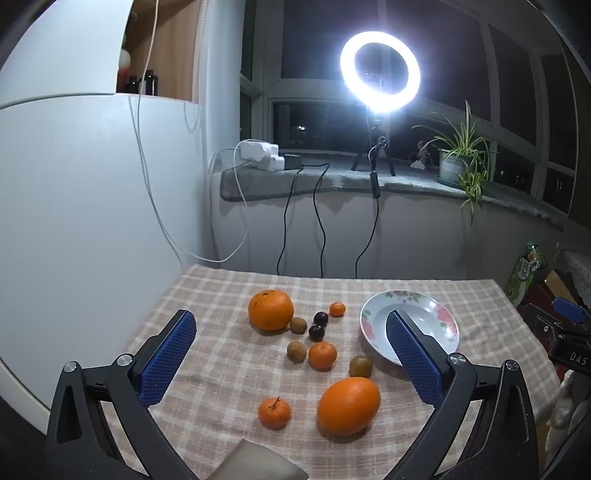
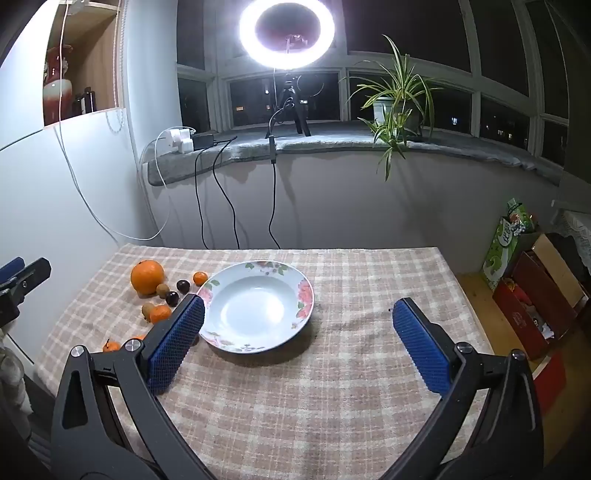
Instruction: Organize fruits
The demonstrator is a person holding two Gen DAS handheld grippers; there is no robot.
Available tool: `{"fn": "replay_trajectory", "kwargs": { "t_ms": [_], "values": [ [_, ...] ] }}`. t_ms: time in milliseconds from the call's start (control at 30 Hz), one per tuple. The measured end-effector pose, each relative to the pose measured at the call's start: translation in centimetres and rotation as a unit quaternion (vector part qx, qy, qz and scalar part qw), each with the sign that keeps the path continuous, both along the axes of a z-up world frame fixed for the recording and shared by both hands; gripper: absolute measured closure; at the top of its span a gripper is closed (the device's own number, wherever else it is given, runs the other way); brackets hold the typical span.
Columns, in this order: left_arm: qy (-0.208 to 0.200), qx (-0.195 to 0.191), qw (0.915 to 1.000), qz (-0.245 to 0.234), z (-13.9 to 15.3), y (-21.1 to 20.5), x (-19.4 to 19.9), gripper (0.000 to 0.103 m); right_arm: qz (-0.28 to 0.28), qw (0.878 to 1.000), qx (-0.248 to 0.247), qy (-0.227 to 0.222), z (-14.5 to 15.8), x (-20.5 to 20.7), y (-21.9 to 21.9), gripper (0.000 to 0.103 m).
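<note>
Both the left gripper and right gripper hang spread, empty; "DAS" marks the right one's body.

Bare checked cloth right of plate; fruit cluster left.

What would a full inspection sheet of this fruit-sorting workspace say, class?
Surface: checked cloth covers the table.
Job's things: empty floral plate; large orange, wrinkled orange, small mandarins, brown and dark fruits loose on the cloth.
Clutter: nothing seen.
Claws: left claw open above the fruit; right claw open near the plate.
Cables: black leads hang from the sill.
Surroundings: ring light, potted plant, dark windows.
</note>
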State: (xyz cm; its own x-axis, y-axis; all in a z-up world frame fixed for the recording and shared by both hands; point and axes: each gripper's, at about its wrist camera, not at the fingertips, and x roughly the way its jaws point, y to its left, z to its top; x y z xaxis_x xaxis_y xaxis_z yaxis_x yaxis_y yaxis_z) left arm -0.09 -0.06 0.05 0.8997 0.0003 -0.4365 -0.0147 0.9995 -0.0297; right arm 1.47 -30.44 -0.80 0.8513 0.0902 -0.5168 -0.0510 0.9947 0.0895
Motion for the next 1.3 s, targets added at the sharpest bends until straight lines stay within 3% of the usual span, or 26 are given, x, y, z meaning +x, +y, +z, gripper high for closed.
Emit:
{"fn": "replay_trajectory", "kwargs": {
  "t_ms": [633,1300],
  "values": [
    [0.017,0.009,0.9998,0.009,-0.8,-0.1,1.4,0.000,-0.024,1.000,-0.011,-0.002,-0.1,1.3,-0.3,0.000],
    [0.034,-0.006,0.9994,0.008,-1.9,0.4,1.8,0.000,-0.025,0.999,-0.025,-0.005,0.0,1.8,0.0,0.000]
  ]
}}
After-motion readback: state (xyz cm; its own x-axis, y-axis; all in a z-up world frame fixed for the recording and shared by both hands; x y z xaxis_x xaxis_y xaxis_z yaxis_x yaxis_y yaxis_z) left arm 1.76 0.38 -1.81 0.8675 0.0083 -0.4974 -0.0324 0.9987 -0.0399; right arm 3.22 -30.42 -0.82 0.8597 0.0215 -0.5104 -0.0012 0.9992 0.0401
